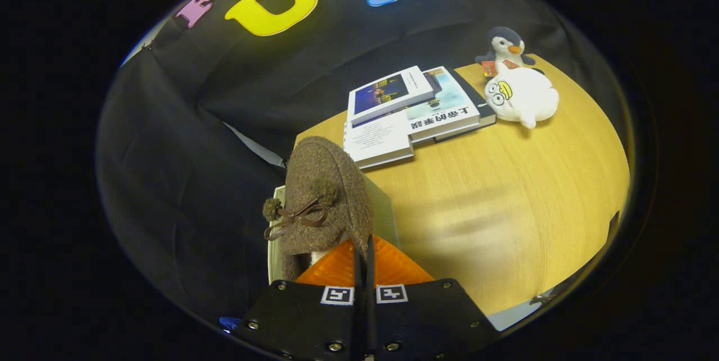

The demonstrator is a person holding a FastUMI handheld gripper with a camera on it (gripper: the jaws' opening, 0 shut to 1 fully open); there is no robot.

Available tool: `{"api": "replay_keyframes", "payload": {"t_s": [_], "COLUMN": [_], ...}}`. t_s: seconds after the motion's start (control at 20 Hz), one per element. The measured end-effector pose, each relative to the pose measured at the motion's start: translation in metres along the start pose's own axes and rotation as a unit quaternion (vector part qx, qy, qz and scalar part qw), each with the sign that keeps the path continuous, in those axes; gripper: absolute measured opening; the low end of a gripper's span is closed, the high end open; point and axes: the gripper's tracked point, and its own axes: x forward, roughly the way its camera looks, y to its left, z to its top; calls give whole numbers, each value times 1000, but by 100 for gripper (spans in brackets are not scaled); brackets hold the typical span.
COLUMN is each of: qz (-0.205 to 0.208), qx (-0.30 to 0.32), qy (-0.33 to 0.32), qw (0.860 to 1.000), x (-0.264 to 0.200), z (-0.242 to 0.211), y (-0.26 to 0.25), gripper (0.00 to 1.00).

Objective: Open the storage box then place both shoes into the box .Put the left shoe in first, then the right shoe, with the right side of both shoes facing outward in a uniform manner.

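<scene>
At the bottom centre of the frame the gripper [364, 263] has its 2 fingers drawn nearly together, pinching the rear edge of a brown woolly shoe [323, 198] with a bow and 2 pompoms. The shoe rises just ahead of them over the pale storage box [273, 248], left of the wooden table [505, 209]. In the upper right lie stacked books [413, 111], a white plush toy [522, 97] and a penguin toy [505, 49].

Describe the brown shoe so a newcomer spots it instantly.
Start at the round wooden table, then look to its edge nearest the hand-held gripper, whose fingers are nearly closed on the shoe's edge. The shoe rises just ahead of them: fuzzy brown fabric, a small bow with pom-poms, unlike the glossy books and white plush toys beyond.
</scene>
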Motion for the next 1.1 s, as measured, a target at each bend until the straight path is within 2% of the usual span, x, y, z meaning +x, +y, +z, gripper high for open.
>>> {"api": "replay_keyframes", "payload": {"t_s": [0.25, 0.55, 0.6, 0.7, 0.75, 0.85, 0.9, 1.1], "qz": [-4, -32, -26, -6, 6, 16, 11, 7], "qx": [-8, -17, -16, -9, -6, -16, -31, -83], "qy": [15, 28, 29, 18, 7, -7, -13, -49], "qw": [1000, 999, 999, 1000, 1000, 1000, 999, 995], "x": [27, 53, 53, 53, 50, 43, 38, 12], "z": [-17, -36, -38, -35, -30, -24, -21, -6], "y": [21, 18, 21, 30, 37, 41, 39, 32], "gripper": [1, 1, 1, 17, 43, 85, 97, 98]}}
